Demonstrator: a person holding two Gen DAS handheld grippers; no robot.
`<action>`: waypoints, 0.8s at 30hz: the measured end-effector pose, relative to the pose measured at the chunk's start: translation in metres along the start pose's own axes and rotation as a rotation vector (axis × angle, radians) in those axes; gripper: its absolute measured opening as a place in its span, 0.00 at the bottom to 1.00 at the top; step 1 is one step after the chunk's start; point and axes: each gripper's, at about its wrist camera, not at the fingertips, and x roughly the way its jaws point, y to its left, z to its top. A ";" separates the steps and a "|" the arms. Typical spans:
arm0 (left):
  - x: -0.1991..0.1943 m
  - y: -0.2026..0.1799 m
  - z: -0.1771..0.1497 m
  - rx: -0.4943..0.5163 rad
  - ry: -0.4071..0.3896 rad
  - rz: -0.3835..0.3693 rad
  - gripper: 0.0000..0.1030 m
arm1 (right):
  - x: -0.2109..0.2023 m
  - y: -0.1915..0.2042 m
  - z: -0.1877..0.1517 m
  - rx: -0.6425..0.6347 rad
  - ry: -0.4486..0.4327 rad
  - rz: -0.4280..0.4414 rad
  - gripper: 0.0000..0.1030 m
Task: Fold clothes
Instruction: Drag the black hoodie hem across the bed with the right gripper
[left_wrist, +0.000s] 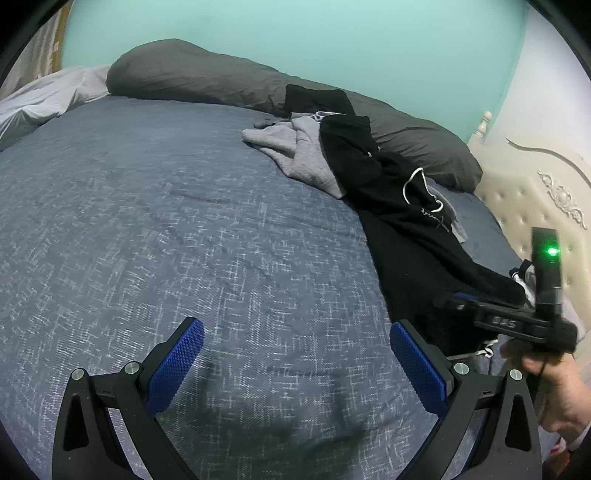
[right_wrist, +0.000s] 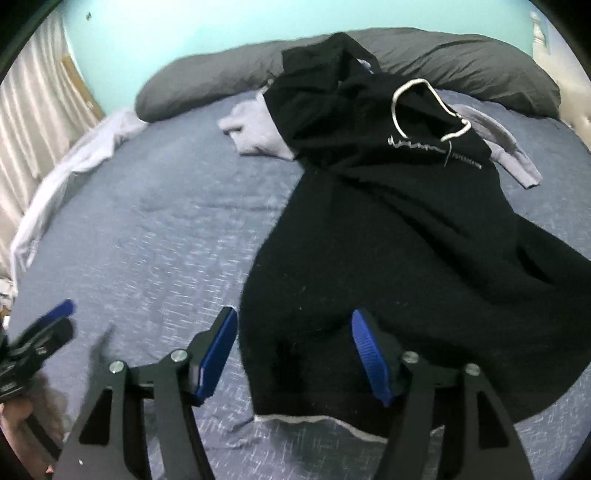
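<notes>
A black hoodie (right_wrist: 388, 240) with a white drawstring and small white chest lettering lies crumpled on the bed, its hem toward me. A grey garment (right_wrist: 258, 136) lies partly under it at the far side. My right gripper (right_wrist: 293, 347) hovers open over the hoodie's lower left corner, one finger above the bedcover and the other above black cloth, gripping nothing. In the left wrist view the hoodie (left_wrist: 406, 221) and the grey garment (left_wrist: 295, 147) lie to the right. My left gripper (left_wrist: 295, 343) stands open over bare bedcover, and the right gripper (left_wrist: 458, 301) is at the hoodie's near end.
The blue-grey bedcover (left_wrist: 166, 221) spreads wide to the left of the clothes. A long dark grey pillow (left_wrist: 192, 74) lies along the far edge below a turquoise wall. A cream tufted headboard (left_wrist: 535, 192) is at the right. Pale sheets (right_wrist: 74, 166) and curtains are at the left.
</notes>
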 end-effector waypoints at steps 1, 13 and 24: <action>-0.001 0.001 0.000 -0.001 0.000 0.001 1.00 | 0.004 0.001 0.000 -0.001 0.009 -0.005 0.64; -0.013 0.017 0.000 -0.032 -0.012 0.008 1.00 | 0.027 -0.010 -0.008 0.009 0.048 -0.035 0.01; -0.011 0.018 0.000 -0.037 -0.009 0.006 1.00 | 0.003 -0.004 0.005 0.018 -0.052 -0.038 0.30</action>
